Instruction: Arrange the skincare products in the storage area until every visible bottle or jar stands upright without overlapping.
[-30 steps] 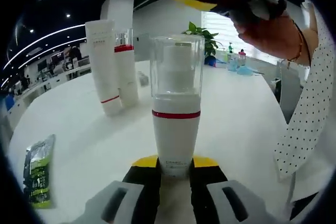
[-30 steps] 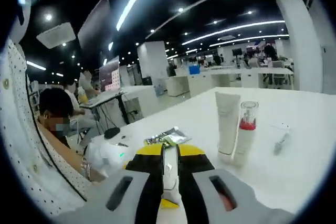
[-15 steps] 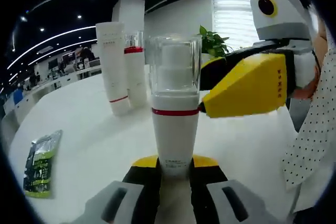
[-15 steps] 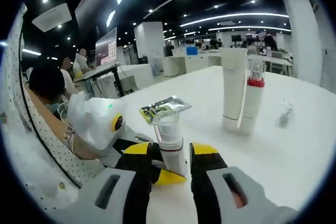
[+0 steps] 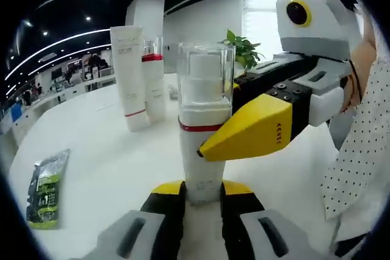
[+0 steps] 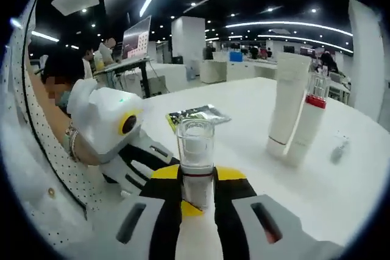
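White and wide, the bench (image 5: 91, 150) carries everything we see. Our left gripper view alone shows a leafy green plant (image 5: 241, 50); our right gripper view alone shows a seated person (image 6: 58, 83). Upright on the bench, the white pump bottle with a red band and clear cap (image 5: 204, 132) stands clamped between the left gripper (image 5: 202, 194) jaws, and the right gripper (image 6: 196, 194) jaws close on it too. Behind stand a tall white tube (image 5: 129, 77) and a red-collared white bottle (image 5: 154, 80), touching; a green sachet (image 5: 44, 190) lies flat.

We've swung the right gripper (image 5: 210, 147) down from high above and in from the side, and now its yellow jaws close around the pump bottle (image 5: 204, 120) where before only the left gripper (image 5: 202, 196) held it.
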{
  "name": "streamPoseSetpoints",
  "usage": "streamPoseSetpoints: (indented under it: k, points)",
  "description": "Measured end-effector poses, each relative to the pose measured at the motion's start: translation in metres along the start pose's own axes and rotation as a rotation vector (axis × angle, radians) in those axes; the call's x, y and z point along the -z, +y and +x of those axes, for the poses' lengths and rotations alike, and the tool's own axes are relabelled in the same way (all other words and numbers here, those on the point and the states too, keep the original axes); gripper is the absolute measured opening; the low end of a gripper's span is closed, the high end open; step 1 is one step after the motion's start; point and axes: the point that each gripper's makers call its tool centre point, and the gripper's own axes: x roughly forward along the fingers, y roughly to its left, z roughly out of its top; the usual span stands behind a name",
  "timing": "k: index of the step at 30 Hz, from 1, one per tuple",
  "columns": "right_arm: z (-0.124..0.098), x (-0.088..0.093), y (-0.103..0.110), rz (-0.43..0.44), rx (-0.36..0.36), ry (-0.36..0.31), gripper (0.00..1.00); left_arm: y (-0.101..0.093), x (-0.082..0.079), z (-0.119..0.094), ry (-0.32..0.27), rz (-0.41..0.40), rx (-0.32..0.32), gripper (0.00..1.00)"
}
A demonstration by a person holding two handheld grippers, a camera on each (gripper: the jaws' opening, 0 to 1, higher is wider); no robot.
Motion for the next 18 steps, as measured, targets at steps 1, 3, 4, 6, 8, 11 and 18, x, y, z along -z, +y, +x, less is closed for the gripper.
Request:
streamPoseSetpoints:
  k: [1,3,4,6,8,11,18]
  points:
    - [0.001,0.001,0.0,-0.021,-0.021,0.007,0.18,0.0,0.001,-0.004,0.004,-0.001,0.012,0.23]
    - [0.001,0.001,0.001,-0.039,-0.064,0.028,0.18,-0.001,0.003,-0.009,0.012,0.002,0.024,0.23]
    - [0.002,0.001,0.001,-0.055,-0.095,0.045,0.18,-0.001,0.003,-0.012,0.02,0.007,0.034,0.23]
    - [0.003,0.001,0.005,-0.077,-0.162,0.055,0.18,-0.002,0.004,-0.013,0.034,0.039,0.043,0.23]
    - [0.004,0.001,0.002,-0.085,-0.166,0.072,0.18,-0.001,0.003,-0.013,0.046,0.079,0.036,0.22]
    - [0.006,0.002,0.003,-0.1,-0.19,0.089,0.18,0.001,-0.003,-0.012,0.044,0.095,0.037,0.22]
    - [0.009,0.003,0.008,-0.117,-0.239,0.106,0.18,0.002,-0.011,-0.006,0.05,0.118,0.047,0.24]
